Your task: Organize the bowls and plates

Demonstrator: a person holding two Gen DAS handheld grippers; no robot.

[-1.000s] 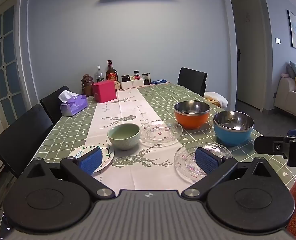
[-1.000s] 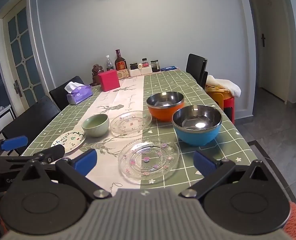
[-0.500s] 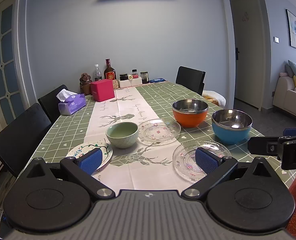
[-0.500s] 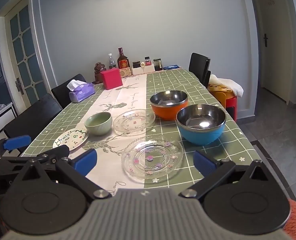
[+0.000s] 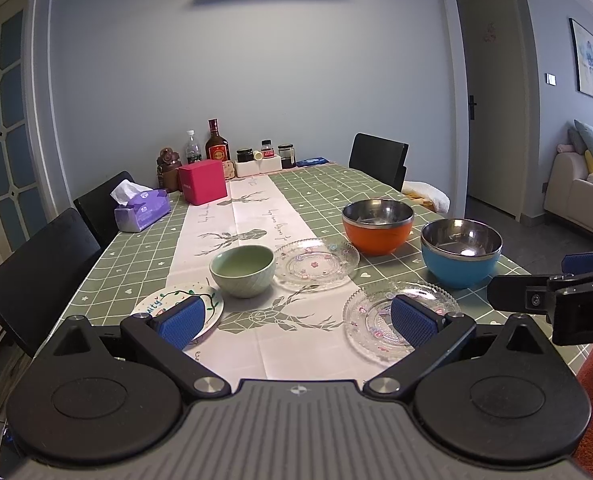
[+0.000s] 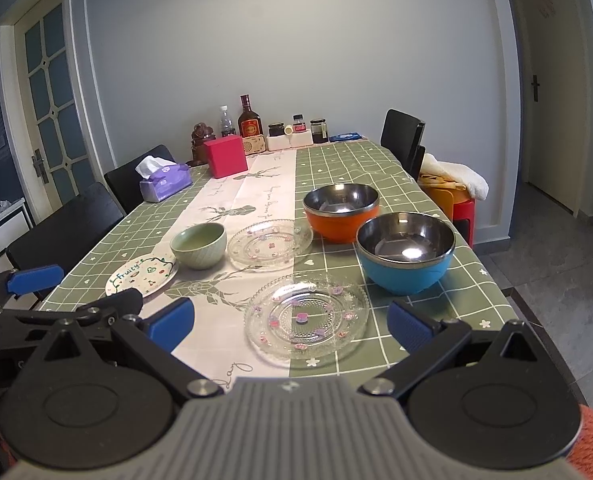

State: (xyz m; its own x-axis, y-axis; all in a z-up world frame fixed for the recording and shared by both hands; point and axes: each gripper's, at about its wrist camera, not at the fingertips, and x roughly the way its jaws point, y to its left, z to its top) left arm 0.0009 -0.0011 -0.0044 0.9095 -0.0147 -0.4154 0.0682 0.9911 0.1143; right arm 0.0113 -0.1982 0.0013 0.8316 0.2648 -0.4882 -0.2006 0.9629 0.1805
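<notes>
On the green checked table [image 5: 328, 188] stand a green ceramic bowl [image 5: 242, 270], an orange steel-lined bowl [image 5: 377, 226] and a blue steel-lined bowl [image 5: 461, 251]. Two clear glass plates lie flat, one far [image 5: 316, 264] and one near [image 5: 376, 322]. A small white "Fruity" plate [image 5: 168, 304] lies at the left. My left gripper [image 5: 296, 322] is open and empty, above the table's near edge. My right gripper [image 6: 290, 326] is open and empty, just before the near glass plate [image 6: 306, 314]. The same bowls show in the right wrist view: green [image 6: 198, 245], orange [image 6: 341, 212], blue [image 6: 405, 252].
A pink box [image 5: 202, 181], a purple tissue box [image 5: 141, 209], bottles [image 5: 217, 148] and jars stand at the table's far end. Black chairs [image 5: 36, 280] line the left side and one [image 5: 378, 164] the far right. A red stool [image 6: 454, 208] with a towel stands right.
Both grippers have pulled back and risen slightly, so the table's objects sit a bit farther off. Both stay open and empty. Nothing on the table has moved.
</notes>
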